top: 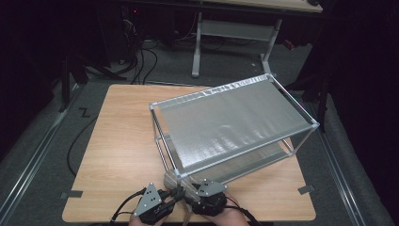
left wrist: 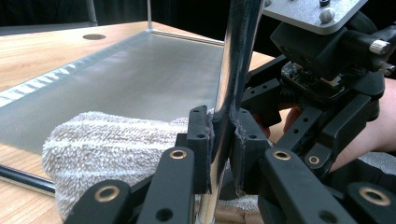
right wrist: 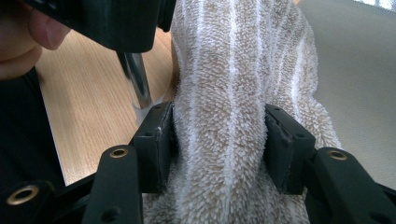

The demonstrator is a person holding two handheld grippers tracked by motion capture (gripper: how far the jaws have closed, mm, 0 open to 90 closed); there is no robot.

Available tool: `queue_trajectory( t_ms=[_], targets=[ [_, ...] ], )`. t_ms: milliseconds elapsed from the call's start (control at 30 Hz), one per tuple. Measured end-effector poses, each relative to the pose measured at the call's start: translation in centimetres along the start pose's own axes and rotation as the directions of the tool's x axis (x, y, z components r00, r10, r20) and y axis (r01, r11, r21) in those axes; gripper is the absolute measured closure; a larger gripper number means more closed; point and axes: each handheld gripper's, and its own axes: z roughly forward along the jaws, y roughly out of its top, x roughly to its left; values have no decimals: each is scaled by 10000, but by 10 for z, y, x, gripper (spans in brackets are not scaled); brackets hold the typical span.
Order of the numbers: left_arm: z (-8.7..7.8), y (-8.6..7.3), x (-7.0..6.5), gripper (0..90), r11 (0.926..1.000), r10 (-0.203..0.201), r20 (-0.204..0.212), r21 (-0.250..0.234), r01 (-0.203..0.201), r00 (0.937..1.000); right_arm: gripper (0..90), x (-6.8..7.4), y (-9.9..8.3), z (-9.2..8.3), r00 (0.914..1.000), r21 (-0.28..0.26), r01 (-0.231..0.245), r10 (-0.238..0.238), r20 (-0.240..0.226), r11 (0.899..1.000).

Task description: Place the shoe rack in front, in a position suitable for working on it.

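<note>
A metal rack (top: 235, 122) with two grey fabric shelves stands on the wooden table (top: 117, 150). My left gripper (left wrist: 223, 149) is shut on the chrome upright post (left wrist: 236, 70) at the rack's near corner, pads pressed on both sides of it. A beige striped towel (right wrist: 233, 70) lies bunched on the near end of the lower shelf (left wrist: 140, 79). My right gripper (right wrist: 219, 144) is shut on the towel, squeezing a thick fold between its pads. In the high view both grippers, left (top: 175, 193) and right (top: 190, 188), meet at that corner by the towel (top: 170, 179).
The rack takes up the right half of the table, with bare wood to its left and along the front edge. Another desk frame (top: 235, 33) and floor cables (top: 141, 61) lie beyond the far edge.
</note>
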Motion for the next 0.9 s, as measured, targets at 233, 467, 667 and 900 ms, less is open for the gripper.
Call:
queue_trajectory(
  t_ms=[233,467,667,900],
  targets=[
    [0,0,0,791,10000,-36,-13,-2,36,10000,477,-3,-1,0,9998,34,-186,186,13,9998],
    [0,0,0,791,10000,-47,-24,-2,47,10000,478,-3,-1,0,9997,65,-224,224,42,9997],
    [0,0,0,791,10000,-44,-32,3,44,10000,477,-7,-2,-1,9995,126,-261,259,173,9996],
    [0,0,0,791,10000,-59,-37,8,59,10000,479,-23,-7,-5,9956,78,-584,577,739,9983]
  ],
)
